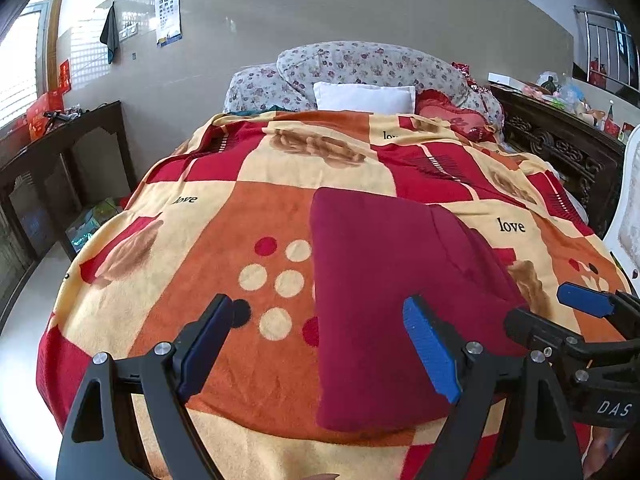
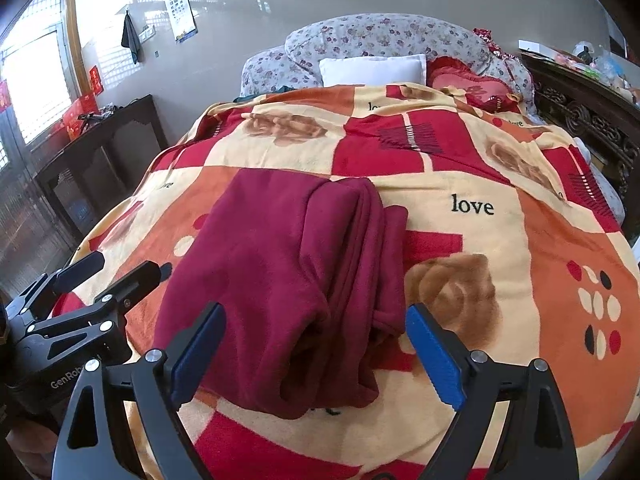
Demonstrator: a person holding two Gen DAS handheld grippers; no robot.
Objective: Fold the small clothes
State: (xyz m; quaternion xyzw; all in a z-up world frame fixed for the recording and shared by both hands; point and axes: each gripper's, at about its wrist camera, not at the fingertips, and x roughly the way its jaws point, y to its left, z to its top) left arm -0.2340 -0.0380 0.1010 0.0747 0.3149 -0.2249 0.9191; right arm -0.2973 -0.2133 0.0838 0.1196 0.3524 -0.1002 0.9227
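A dark red fleece garment (image 1: 384,300) lies folded lengthwise on the patterned bed blanket (image 1: 224,200). In the right wrist view the garment (image 2: 288,288) shows stacked folds along its right side. My left gripper (image 1: 320,344) is open and empty, hovering over the garment's near left edge. My right gripper (image 2: 316,348) is open and empty, over the garment's near end. The right gripper also shows at the right of the left wrist view (image 1: 560,316), and the left gripper at the left of the right wrist view (image 2: 116,272).
A white pillow (image 1: 364,98), floral bedding (image 1: 360,64) and a red cushion (image 1: 452,116) lie at the bed's head. A dark wooden table (image 1: 60,152) stands to the left. A carved dark cabinet (image 1: 560,144) with clutter stands to the right.
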